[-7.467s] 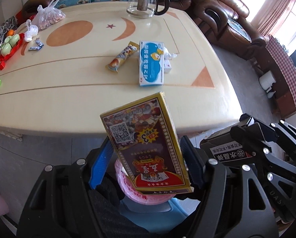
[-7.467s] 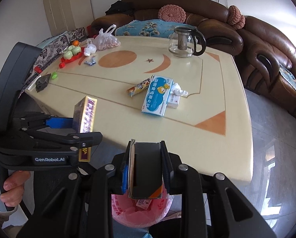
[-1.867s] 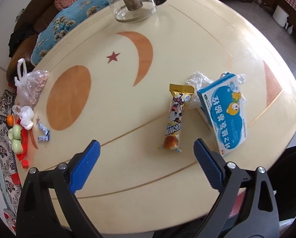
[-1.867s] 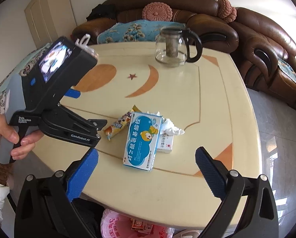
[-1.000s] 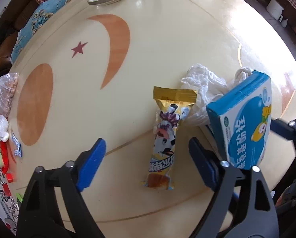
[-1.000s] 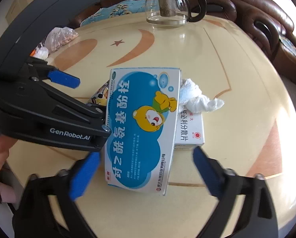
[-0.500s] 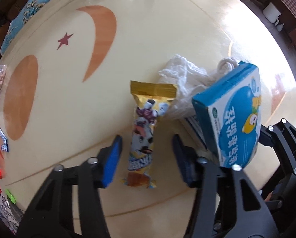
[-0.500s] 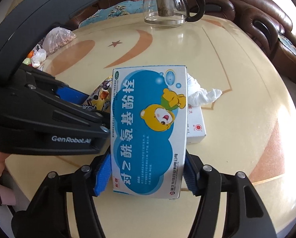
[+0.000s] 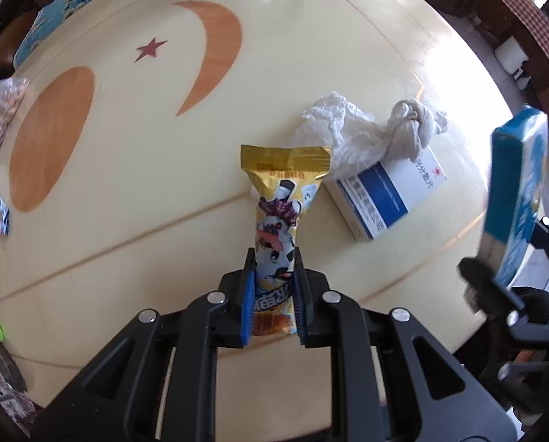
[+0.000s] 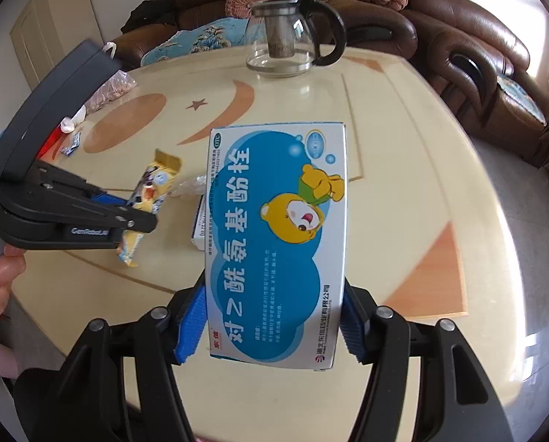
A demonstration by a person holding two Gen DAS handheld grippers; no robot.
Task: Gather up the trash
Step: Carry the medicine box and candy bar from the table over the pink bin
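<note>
A yellow snack packet [image 9: 280, 199] lies lengthwise on the cream table [image 9: 127, 221]. My left gripper [image 9: 273, 294] points straight down and is shut on the packet's near end. From the right wrist view the same packet [image 10: 156, 180] sticks out past the left gripper [image 10: 138, 221]. My right gripper [image 10: 274, 316] is shut on a blue and white medicine box [image 10: 278, 243], which it holds clear above the table. In the left wrist view that box [image 9: 513, 199] hangs at the right edge.
A crumpled white tissue [image 9: 348, 132] and a small white and blue box [image 9: 388, 191] lie just right of the packet. A glass teapot [image 10: 292, 44] stands at the far edge. A bag of nuts [image 10: 116, 88] lies at the left. Brown sofas [image 10: 477, 55] surround the table.
The left jaws closed onto the snack packet. The right jaws closed on the blue box and lifted it off the table, uncovering the small white box.
</note>
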